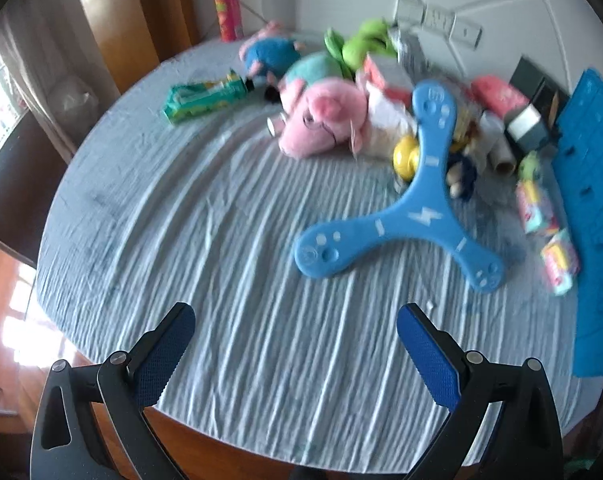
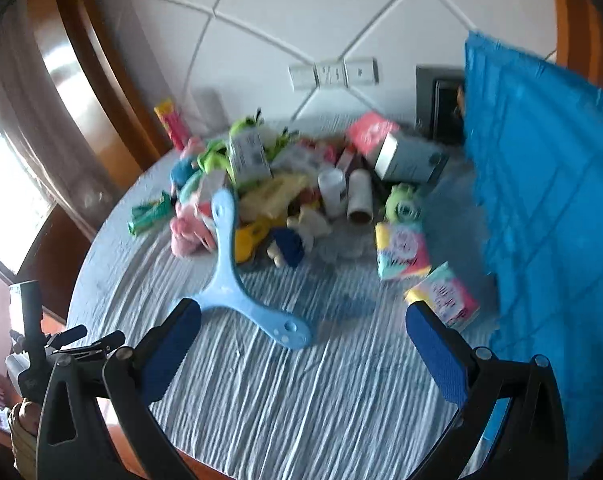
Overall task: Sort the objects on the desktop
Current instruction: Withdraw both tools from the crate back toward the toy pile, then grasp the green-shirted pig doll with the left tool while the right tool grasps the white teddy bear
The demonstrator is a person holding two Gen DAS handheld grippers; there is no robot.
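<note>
A heap of toys and packets covers the far half of a round table under a pale blue cloth [image 1: 205,240]. A blue three-armed boomerang [image 1: 417,208] [image 2: 237,276] lies nearest, in front of a pink pig plush [image 1: 321,124], a yellow ball [image 1: 405,156] and a green packet [image 1: 205,96]. Two colourful tissue packs [image 2: 401,248] [image 2: 445,296] lie at the right. My left gripper [image 1: 293,356] hangs open above the near cloth, with nothing between its fingers. My right gripper [image 2: 301,352] is open too, its left finger [image 2: 173,344] close to the boomerang's near arm.
A blue fabric organiser [image 1: 593,208] [image 2: 541,208] stands along the table's right side. A pink snack tube [image 1: 227,10] stands at the back by the white wall. Wooden frame and curtain are at the left. The other hand-held gripper [image 2: 41,344] shows at the lower left.
</note>
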